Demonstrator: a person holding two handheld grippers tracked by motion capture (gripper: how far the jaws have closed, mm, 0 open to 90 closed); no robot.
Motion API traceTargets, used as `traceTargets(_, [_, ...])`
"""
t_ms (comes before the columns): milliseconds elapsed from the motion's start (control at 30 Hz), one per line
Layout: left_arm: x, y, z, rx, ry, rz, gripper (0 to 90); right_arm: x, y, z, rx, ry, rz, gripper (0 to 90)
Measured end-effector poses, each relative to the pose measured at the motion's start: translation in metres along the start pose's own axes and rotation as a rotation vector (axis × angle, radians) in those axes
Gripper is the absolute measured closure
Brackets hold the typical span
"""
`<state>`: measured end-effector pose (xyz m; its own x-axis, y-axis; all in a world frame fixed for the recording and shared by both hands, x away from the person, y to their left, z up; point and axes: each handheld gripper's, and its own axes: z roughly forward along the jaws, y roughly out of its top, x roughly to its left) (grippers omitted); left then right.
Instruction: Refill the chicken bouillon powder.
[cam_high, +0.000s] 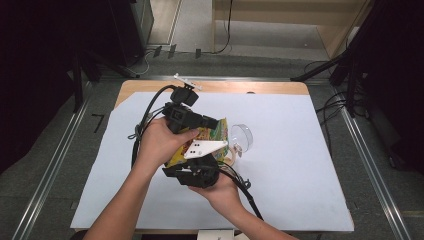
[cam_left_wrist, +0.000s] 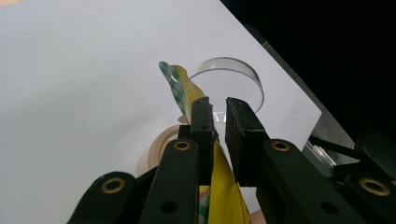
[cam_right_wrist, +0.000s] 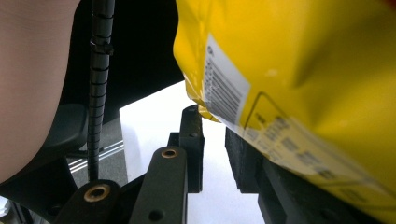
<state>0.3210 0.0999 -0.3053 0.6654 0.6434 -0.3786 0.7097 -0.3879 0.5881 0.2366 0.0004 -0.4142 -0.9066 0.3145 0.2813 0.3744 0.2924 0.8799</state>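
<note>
From above, I have my left tongs (cam_high: 212, 123) raised over the middle of the bench (cam_high: 125, 85), which is covered by a white sheet (cam_high: 300, 150). In the left gripper view those tongs (cam_left_wrist: 218, 114) are nearly clenched, and the yellow snack bag (cam_left_wrist: 219, 186) runs up through the narrow slot between the two black parts; its top corner, checked green and white, curls out to the left above them. Whether the pads actually bite on the film I cannot tell, since a sliver of gap shows at the tips.

Moving right in the high view, the snack bag (cam_high: 212, 137) hangs between my two hands over the sheet, its front printed in yellow, green and red; the lettering there is too small for me to read. Just beyond it a clear round dish (cam_high: 243, 135) rests on the sheet. The left gripper view also shows a roll of tape (cam_left_wrist: 159, 149) lying on the sheet below the tongs.

My right tongs (cam_high: 200, 172) sit under the bag with the grey plate (cam_high: 205, 148) on top. In the right gripper view these tongs (cam_right_wrist: 214, 140) stand slightly parted with white sheet visible between them, and the bag's back (cam_right_wrist: 303, 70) lies over the right-hand one. A white label with a barcode (cam_right_wrist: 226, 91) shows there, with fine black print beneath it, blurred past reading.
</note>
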Motion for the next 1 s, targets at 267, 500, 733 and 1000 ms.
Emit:
traceTargets(267, [-0.0002,0.0000,-0.0002,-0.001,-0.001,0.001,82.1,0.0003,0.0003,-0.0001,0.000,-0.002,-0.001,78.2])
traceTargets(500, [-0.0002,-0.0004,0.0007,0.003,0.002,0.004,82.0,0.0003,-0.0003,0.0001,0.000,-0.001,-0.001,78.2])
traceTargets(733, [0.0016,-0.0021,0.0028,0.014,-0.006,0.000,82.1,0.0003,-0.0024,0.0010,0.008,-0.013,-0.012,78.1])
traceTargets(1000, [0.0052,-0.0060,0.0005,0.024,-0.040,-0.015,81.8,0.0025,-0.0070,0.0043,0.006,-0.020,-0.042,73.4])
